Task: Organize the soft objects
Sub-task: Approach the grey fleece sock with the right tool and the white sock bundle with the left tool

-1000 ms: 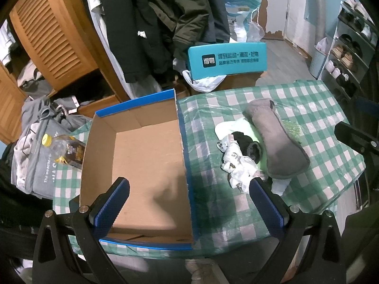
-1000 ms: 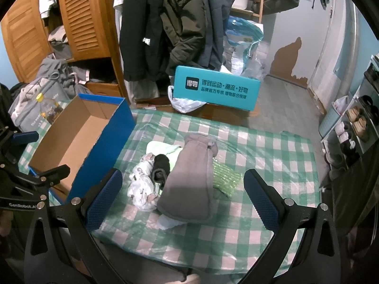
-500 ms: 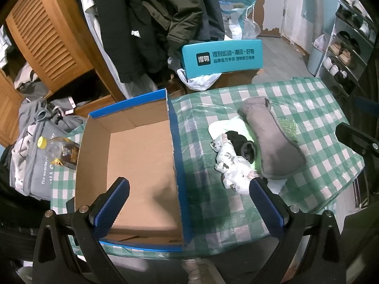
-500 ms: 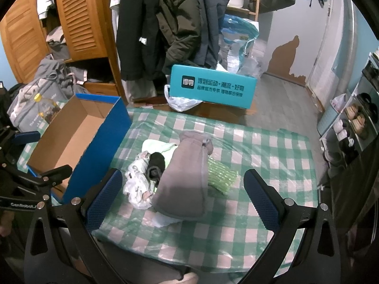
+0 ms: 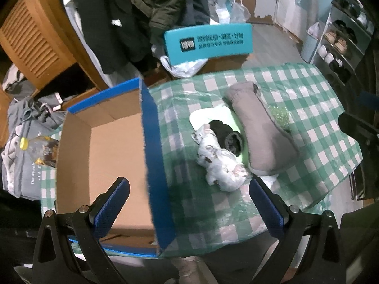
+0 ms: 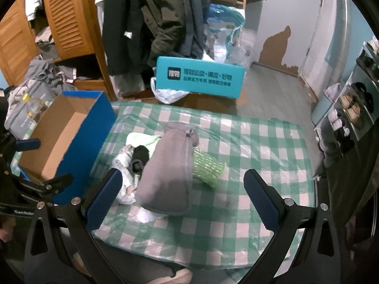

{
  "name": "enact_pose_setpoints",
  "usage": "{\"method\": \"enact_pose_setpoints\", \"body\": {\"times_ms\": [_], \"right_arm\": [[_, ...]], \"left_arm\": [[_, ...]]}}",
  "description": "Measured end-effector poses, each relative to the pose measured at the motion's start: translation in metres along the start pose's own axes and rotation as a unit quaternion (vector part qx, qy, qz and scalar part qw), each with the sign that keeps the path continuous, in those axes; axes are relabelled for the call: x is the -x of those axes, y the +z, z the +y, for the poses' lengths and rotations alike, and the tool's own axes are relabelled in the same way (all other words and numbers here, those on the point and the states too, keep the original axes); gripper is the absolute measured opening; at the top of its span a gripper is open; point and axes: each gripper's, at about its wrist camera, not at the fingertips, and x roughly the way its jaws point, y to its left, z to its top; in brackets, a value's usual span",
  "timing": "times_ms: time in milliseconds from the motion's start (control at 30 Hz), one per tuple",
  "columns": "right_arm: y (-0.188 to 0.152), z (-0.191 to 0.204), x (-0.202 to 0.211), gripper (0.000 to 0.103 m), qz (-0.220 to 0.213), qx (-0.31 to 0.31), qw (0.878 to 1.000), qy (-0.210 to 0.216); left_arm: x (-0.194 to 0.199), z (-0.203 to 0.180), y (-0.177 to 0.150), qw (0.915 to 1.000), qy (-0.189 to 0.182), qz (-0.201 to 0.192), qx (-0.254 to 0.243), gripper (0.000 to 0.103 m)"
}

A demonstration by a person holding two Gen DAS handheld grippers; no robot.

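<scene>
A pile of soft things lies on the green checked table (image 5: 308, 87) (image 6: 260, 146): a long grey pouch (image 5: 263, 130) (image 6: 168, 172), a rolled black sock (image 5: 227, 137) (image 6: 139, 156), a white patterned cloth (image 5: 220, 165) (image 6: 123, 165), a pale green cloth (image 5: 213, 116) (image 6: 142, 138) and a shiny green bag (image 5: 279, 116) (image 6: 208, 168). An open blue cardboard box (image 5: 99, 151) (image 6: 59, 139) stands left of the pile, empty. My left gripper (image 5: 188, 203) is open above the box's right wall. My right gripper (image 6: 182, 198) hangs open over the near end of the grey pouch.
A teal box (image 5: 208, 40) (image 6: 200, 77) stands beyond the table's far edge, with hanging coats (image 6: 161, 16) and a wooden wardrobe (image 6: 68, 16) behind. Grey clothes and a bottle (image 5: 35, 142) lie left of the box. A shoe rack (image 6: 355, 108) is at right.
Both views have slid: the left gripper moved right, from over the box floor toward its right wall. The right gripper came lower and closer to the pile. Both stay open.
</scene>
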Motion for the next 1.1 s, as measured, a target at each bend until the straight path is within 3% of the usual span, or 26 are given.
{"method": "enact_pose_setpoints", "body": {"times_ms": [767,1100], "right_arm": [[0.007,-0.065,-0.072,0.101,0.088,-0.037,0.995,-0.034],[0.004,-0.079,-0.108,0.101,0.125,-0.045,0.991,-0.034]], "left_arm": [[-0.074,-0.044,0.025,0.9952,-0.055,0.075,0.028,0.102],[-0.106,-0.048,0.028,0.9938,-0.041,0.096,0.038,0.102]]}}
